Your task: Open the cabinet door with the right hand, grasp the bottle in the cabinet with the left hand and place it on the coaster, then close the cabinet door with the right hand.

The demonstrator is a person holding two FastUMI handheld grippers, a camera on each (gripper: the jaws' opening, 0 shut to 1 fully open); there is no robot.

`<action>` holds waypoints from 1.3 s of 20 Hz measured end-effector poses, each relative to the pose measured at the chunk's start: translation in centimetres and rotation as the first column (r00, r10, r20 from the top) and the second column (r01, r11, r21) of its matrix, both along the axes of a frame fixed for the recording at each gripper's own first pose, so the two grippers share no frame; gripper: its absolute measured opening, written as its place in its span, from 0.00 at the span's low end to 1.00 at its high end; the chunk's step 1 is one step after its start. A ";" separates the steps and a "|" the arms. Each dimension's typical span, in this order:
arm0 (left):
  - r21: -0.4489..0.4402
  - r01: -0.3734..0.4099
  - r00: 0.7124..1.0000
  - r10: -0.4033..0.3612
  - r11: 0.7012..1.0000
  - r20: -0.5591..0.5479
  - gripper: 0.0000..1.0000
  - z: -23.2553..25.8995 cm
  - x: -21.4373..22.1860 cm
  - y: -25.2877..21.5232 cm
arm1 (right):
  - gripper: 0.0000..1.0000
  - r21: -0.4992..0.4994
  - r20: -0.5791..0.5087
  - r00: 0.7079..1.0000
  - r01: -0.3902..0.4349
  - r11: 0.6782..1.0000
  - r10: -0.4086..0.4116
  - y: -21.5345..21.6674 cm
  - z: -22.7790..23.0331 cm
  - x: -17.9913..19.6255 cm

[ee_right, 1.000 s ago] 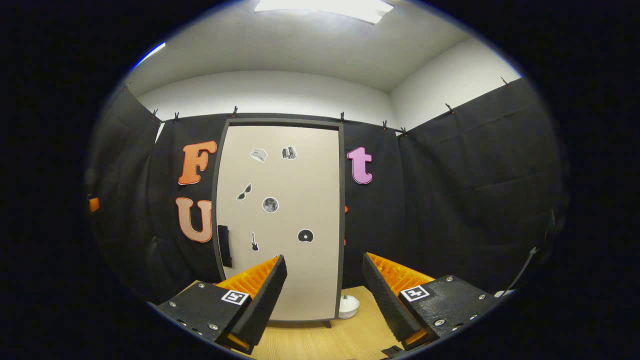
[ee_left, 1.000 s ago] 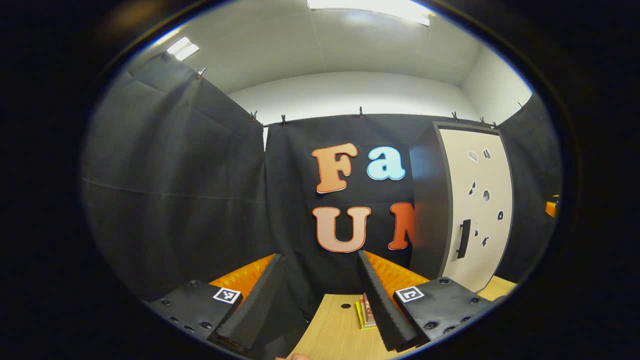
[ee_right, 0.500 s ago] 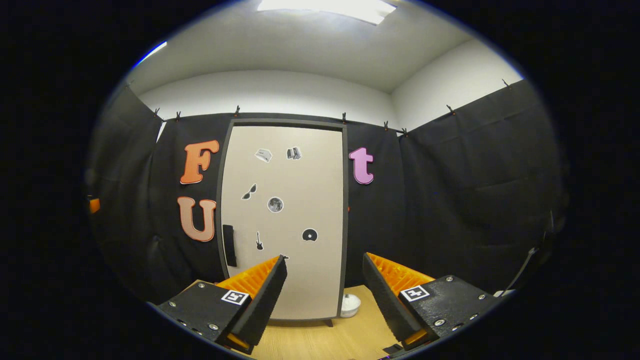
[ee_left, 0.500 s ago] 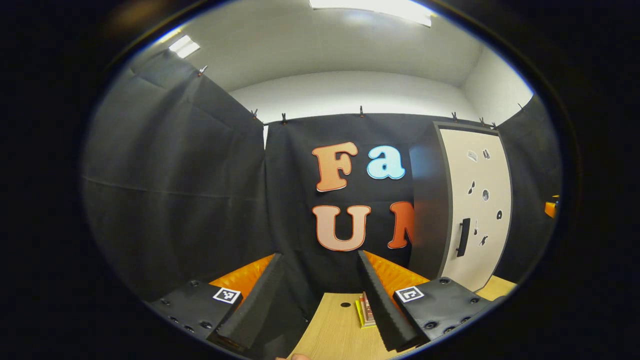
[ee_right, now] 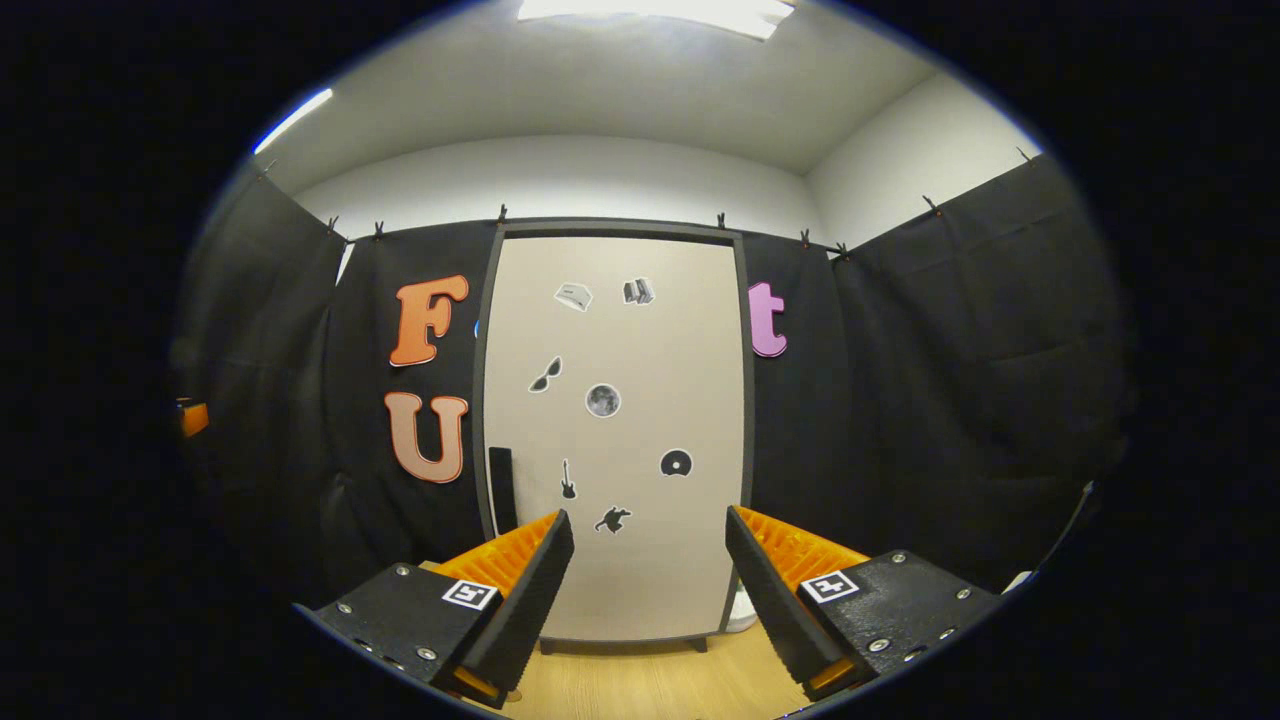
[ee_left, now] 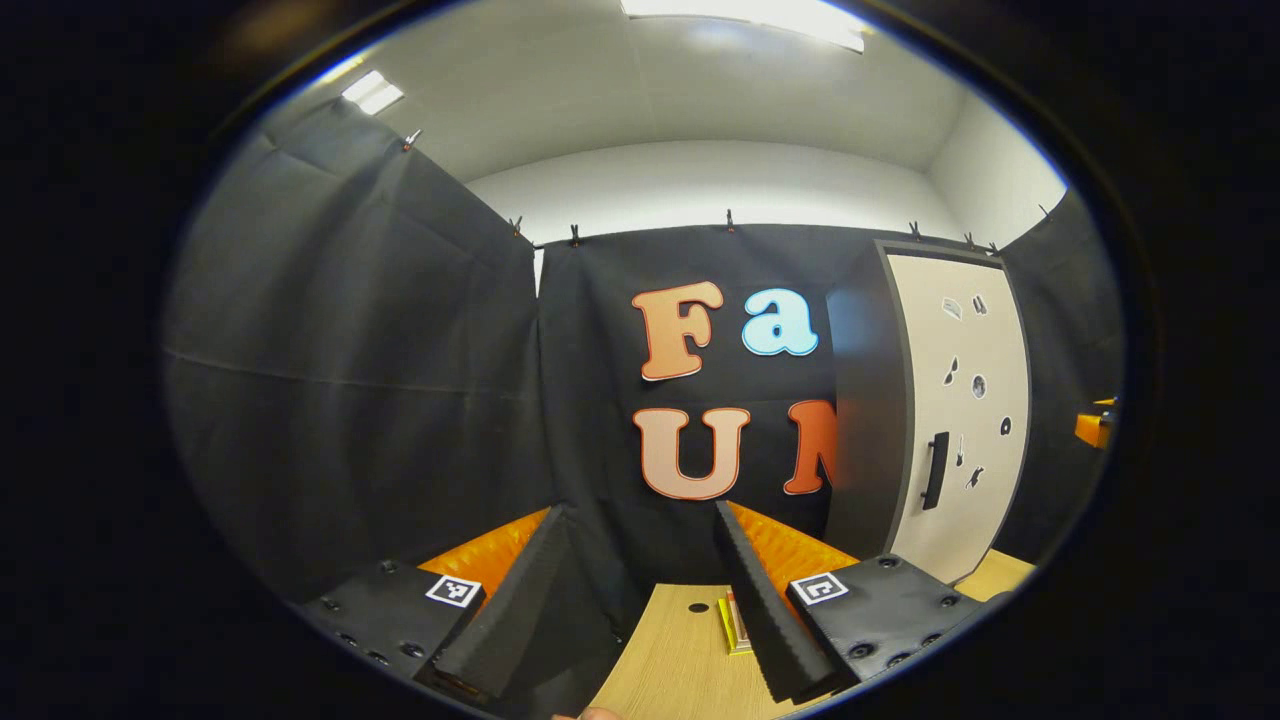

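1. Cabinet door (ee_right: 615,430): shut, dead ahead of the right gripper (ee_right: 650,560), upright on the wooden table (ee_right: 650,685), not touched.
2. Pale panel in a dark frame, dotted with small stickers (ee_right: 602,400); dark vertical handle (ee_right: 502,490) low on the door's left edge, just up and left of the right gripper's left finger.
3. Right gripper: jaws spread wide, nothing between them, door panel visible through the gap.
4. Small white object (ee_right: 742,612) on the table at the door's lower right corner, half hidden behind the right finger; hard to say what.
5. From the left gripper view: same cabinet (ee_left: 930,420) well off to the right of the left gripper (ee_left: 640,570), seen at an angle, dark side panel facing in, handle (ee_left: 936,470) on the near edge of the door.
6. Left gripper (ee_left: 640,570): jaws wide apart too, empty, pointed at the black booth cloth.
7. Table (ee_left: 680,660) below and ahead of the left gripper, a small dark round hole (ee_left: 698,607) in its top.
8. Small flat stack, yellow and reddish (ee_left: 733,625), on the table right against the inner side of the left gripper's right finger, partly hidden; possibly the coaster, cannot tell.
9. Bottle: behind the shut door, out of sight.
10. Sliver of orange (ee_left: 1092,428) at the far right edge of the left gripper view, beyond the cabinet; another (ee_right: 192,418) at the far left of the right gripper view.
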State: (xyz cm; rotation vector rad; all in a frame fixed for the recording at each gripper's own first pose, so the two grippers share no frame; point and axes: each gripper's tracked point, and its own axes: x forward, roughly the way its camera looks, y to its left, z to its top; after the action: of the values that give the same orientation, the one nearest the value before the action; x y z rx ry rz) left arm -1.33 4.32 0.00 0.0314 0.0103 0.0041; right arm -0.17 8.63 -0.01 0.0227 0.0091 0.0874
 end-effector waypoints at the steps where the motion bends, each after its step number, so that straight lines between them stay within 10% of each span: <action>1: 0.004 -0.006 1.000 0.006 1.000 0.000 0.99 0.0 -0.1 0.4 | 0.95 0.000 -0.002 1.000 -0.012 1.000 0.012 0.9 -0.3 0.5; 26: 0.050 -0.160 0.986 0.162 0.986 -0.032 0.96 -1.6 -2.3 8.0 | 0.94 -0.008 -0.096 0.988 -0.119 0.993 0.117 16.0 -7.7 17.8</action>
State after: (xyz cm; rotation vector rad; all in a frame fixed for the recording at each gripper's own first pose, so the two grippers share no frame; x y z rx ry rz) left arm -3.62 12.28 -1.60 0.0781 0.0487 0.1656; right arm 17.66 24.65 -7.66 0.0123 0.1064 0.2046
